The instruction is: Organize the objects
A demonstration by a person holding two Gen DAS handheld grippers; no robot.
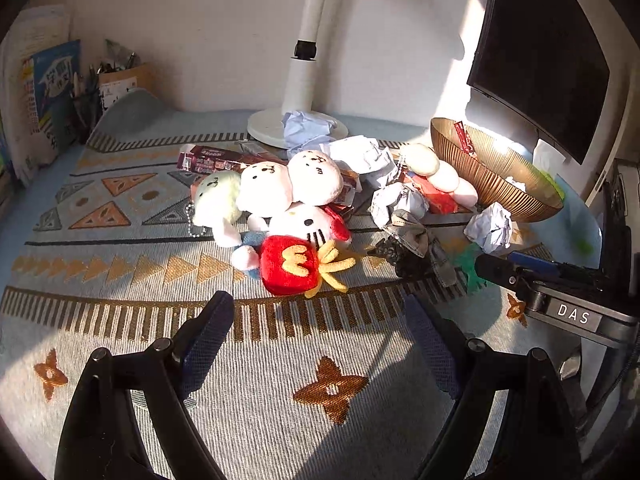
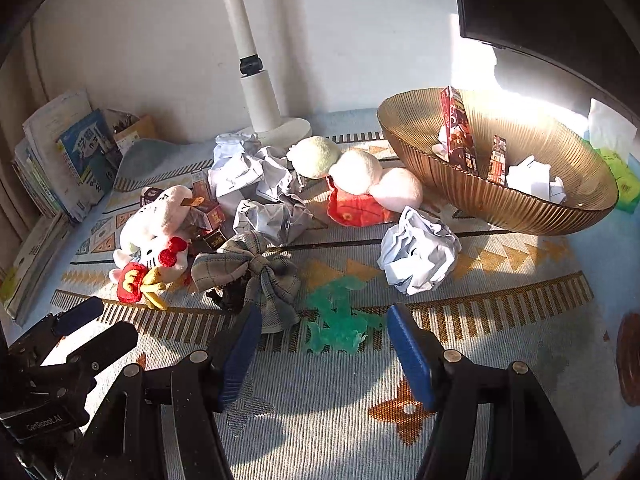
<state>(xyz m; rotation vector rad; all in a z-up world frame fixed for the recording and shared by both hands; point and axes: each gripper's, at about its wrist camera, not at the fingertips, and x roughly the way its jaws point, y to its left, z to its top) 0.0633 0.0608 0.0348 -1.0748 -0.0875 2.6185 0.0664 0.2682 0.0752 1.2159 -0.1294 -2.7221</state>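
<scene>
Both grippers hang tilted down over the patterned cloth (image 1: 120,344). The left gripper (image 1: 320,340) has its fingers spread wide with nothing between them, the red fries plush (image 1: 290,268) just ahead at twelve o'clock. The right gripper (image 2: 324,348) stands half-spread and empty, the green toy (image 2: 340,320) lying between its tips. The ribbed gold bowl (image 2: 500,204) sits toward two o'clock.
</scene>
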